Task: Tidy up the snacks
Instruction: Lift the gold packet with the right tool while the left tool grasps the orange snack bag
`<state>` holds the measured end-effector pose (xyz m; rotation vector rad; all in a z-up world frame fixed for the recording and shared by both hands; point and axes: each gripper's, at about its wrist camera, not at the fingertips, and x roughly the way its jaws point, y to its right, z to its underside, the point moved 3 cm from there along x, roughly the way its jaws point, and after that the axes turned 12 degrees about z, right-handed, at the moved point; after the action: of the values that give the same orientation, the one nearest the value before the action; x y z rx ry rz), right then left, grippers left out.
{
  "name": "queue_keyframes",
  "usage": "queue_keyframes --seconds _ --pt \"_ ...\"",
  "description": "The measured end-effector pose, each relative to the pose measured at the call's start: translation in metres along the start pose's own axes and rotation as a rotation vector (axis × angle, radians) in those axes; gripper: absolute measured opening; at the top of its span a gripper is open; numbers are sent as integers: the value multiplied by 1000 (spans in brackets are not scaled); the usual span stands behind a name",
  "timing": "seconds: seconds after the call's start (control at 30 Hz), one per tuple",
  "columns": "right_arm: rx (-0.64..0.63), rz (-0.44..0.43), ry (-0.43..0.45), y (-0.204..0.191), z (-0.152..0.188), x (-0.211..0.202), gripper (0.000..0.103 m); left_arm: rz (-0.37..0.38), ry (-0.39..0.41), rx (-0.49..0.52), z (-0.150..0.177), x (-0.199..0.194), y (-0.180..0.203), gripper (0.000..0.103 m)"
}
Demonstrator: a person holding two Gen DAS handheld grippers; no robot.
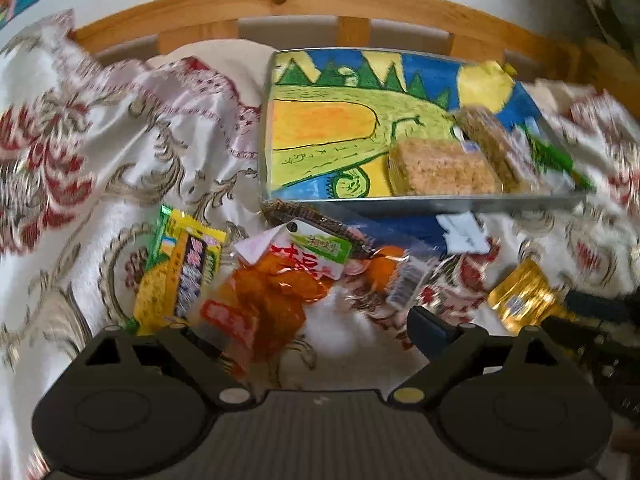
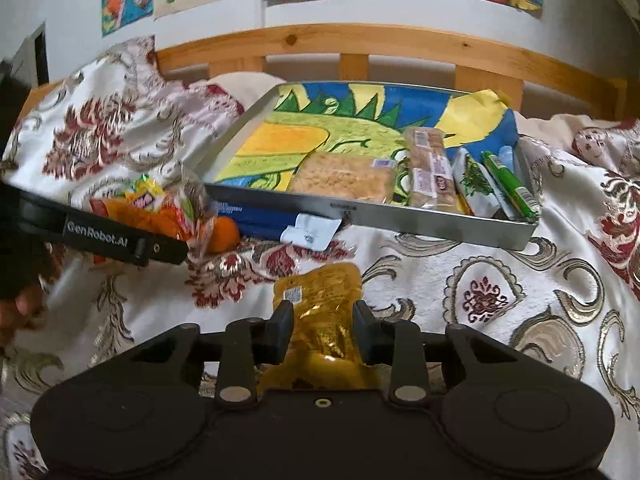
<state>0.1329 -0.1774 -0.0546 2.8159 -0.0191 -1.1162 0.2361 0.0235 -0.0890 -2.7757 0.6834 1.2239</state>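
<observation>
A: Where is the gold packet (image 2: 320, 312)?
B: Low in the centre of the right wrist view, lying on the patterned cloth (image 2: 500, 280), in front of the metal tray (image 2: 400, 224). The right gripper (image 2: 322, 330) has a finger on each side of it. They sit close against the foil, though I cannot tell whether they press it yet.

A: How will it handle?
B: I judge it light, soft and crinkly, likely slippery. Taking it across the middle, where the pouch is fullest, looks safer than at a thin sealed edge.

A: And the other side?
B: The left gripper (image 1: 308, 332) is spread wide in the lower centre of its view, over the orange snack bag (image 1: 272, 292), holding nothing that I can see. That bag looks puffy and its contents brittle, so a gentle squeeze suits it. A yellow-green packet (image 1: 176, 276) lies just to its left.

A: The poses?
B: Both tools point forward and slightly down toward the tray, which holds a rice cake bar (image 2: 348, 178) and more wrapped bars at its right end.
</observation>
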Motion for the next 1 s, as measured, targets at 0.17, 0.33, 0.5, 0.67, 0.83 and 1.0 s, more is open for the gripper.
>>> queue_keyframes --seconds 0.17,0.33,0.5,0.67,0.83,1.0 --pt "-1 23 38 -10 10 1 54 -32 -14 154 -5 4 -7 98" --pt "-18 44 61 -19 15 6 54 0 -39 228 -10 12 -16 98" --pt "-1 35 48 -19 14 12 56 5 -69 255 -13 25 -25 98" --pt "-1 19 39 -21 14 14 53 81 -116 269 -15 31 -24 79" --pt "-15 11 53 -25 14 13 36 104 -128 255 -13 27 -19 71" --pt "-13 -4 46 -27 12 13 37 143 -153 266 -8 19 -1 71"
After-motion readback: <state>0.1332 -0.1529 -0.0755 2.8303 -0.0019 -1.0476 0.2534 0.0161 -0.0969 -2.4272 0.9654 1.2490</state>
